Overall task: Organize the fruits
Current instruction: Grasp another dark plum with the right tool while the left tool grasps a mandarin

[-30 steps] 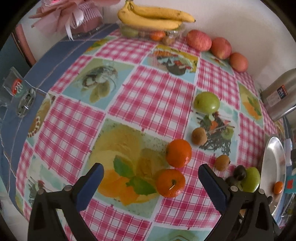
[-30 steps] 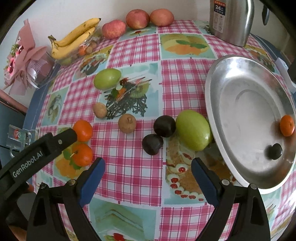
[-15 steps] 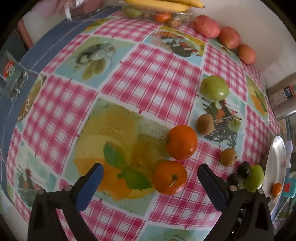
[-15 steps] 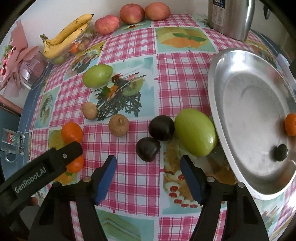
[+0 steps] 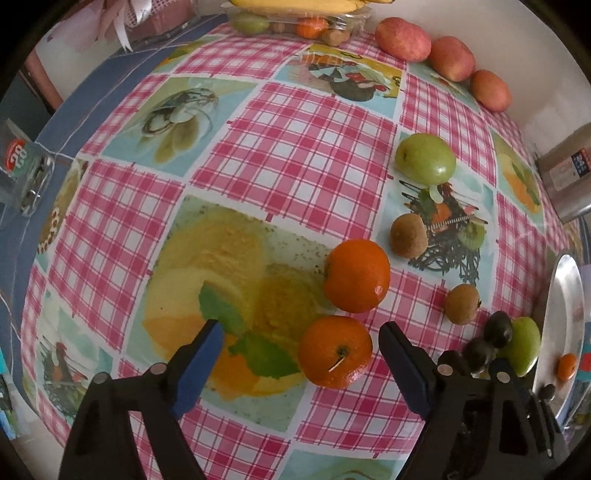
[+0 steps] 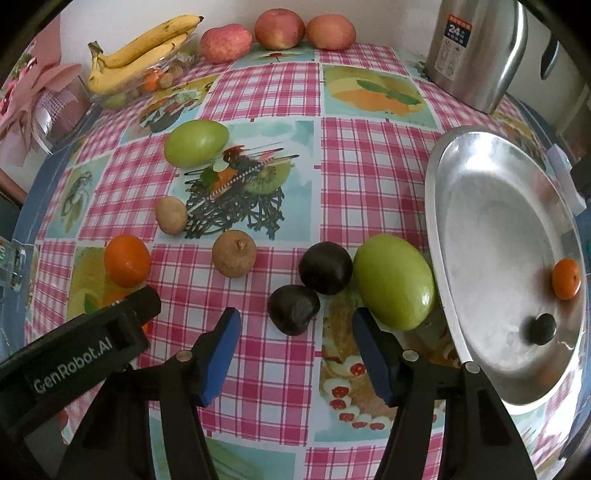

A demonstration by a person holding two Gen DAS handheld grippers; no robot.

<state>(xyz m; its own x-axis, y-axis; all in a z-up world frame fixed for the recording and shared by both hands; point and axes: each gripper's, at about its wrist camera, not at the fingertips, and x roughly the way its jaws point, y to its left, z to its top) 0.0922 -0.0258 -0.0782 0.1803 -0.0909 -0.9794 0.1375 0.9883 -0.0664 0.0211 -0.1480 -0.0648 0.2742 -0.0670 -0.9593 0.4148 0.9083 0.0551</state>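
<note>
In the left wrist view a stemmed tangerine [image 5: 334, 350] lies on the checked cloth between the fingers of my left gripper [image 5: 301, 360]. It sits close to the right pad; the jaws are closing and neither pad presses on it. A second tangerine [image 5: 356, 275] sits just beyond. My right gripper [image 6: 295, 349] points down at a dark plum [image 6: 293, 310], which lies just ahead of its fingertips. Its jaws are closing too, with no contact. Another plum [image 6: 325, 262] and a large green fruit [image 6: 394, 280] lie behind. The steel plate [image 6: 491, 229] holds a small tangerine [image 6: 566, 283] and a small dark fruit [image 6: 543, 328].
A brown round fruit [image 6: 233, 253], a kiwi [image 6: 170, 215] and a green fruit [image 6: 195, 142] lie mid-table. Bananas over a fruit tub [image 6: 144, 48], three apples [image 6: 279, 24] and a steel kettle [image 6: 476, 51] line the far edge. The left gripper's body [image 6: 74, 350] crosses the right view's lower left.
My left gripper has sunk toward the near tangerine and its jaws have narrowed. The right gripper's jaws have drawn in a good deal toward the dark plum.
</note>
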